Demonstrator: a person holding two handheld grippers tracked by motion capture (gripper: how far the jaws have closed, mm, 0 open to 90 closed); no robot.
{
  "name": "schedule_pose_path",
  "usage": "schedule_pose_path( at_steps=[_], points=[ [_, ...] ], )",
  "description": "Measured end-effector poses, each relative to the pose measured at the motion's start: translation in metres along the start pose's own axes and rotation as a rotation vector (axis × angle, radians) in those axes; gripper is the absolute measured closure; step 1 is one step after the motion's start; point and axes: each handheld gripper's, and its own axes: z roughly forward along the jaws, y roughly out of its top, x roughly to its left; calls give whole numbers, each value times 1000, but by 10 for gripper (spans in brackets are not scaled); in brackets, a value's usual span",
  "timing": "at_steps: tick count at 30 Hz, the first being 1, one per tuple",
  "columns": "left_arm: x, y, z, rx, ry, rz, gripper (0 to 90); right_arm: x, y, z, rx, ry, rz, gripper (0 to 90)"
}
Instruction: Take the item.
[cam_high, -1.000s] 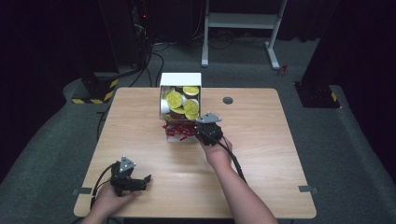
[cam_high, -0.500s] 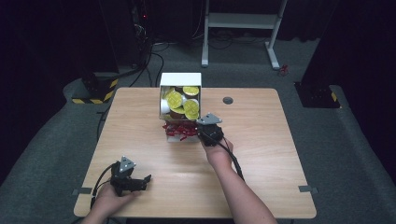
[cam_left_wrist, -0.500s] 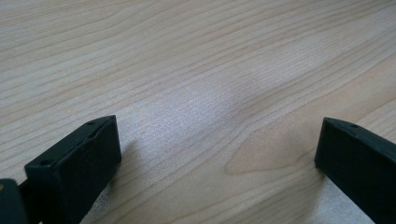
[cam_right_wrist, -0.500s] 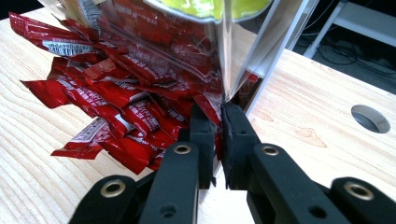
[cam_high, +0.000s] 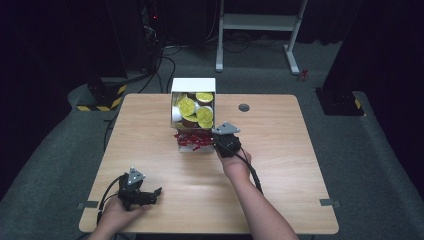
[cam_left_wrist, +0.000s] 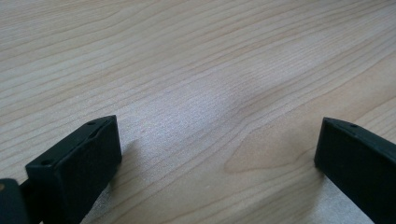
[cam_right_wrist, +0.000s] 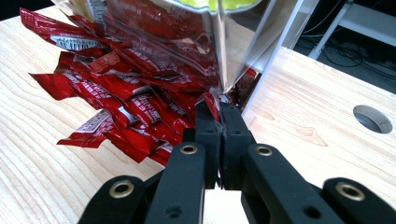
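Observation:
A white box (cam_high: 193, 86) with a clear front (cam_right_wrist: 187, 42) stands at the table's far middle and holds yellow-lidded cups (cam_high: 187, 106). Red sachets (cam_high: 192, 140) spill from its lower opening onto the wood, a loose heap (cam_right_wrist: 116, 102) in the right gripper view. My right gripper (cam_high: 218, 142) reaches in from the box's right corner. Its jaws have just been closing and now stand together (cam_right_wrist: 219, 109), pinching the edge of a red sachet (cam_right_wrist: 211, 99) at their tips. My left gripper (cam_high: 152, 194) rests near the front left, open (cam_left_wrist: 217, 149) over bare wood with nothing between its jaws.
A round cable hole (cam_high: 244, 107) sits in the table (cam_high: 300, 165) right of the box, also seen as hole (cam_right_wrist: 372, 119). A white frame stand (cam_high: 260, 30) and dark equipment lie on the floor beyond the far edge.

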Motion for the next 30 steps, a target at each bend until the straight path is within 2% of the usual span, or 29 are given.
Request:
schedule_pose_path(
  at_steps=[10, 30],
  points=[
    [0, 0, -1, 2, -2, -3, 11, 2, -3, -6, -14, -3, 6, 888],
    [0, -1, -1, -2, 0, -10, 12, 4, -12, -25, -61, 27, 31, 888]
  ],
)
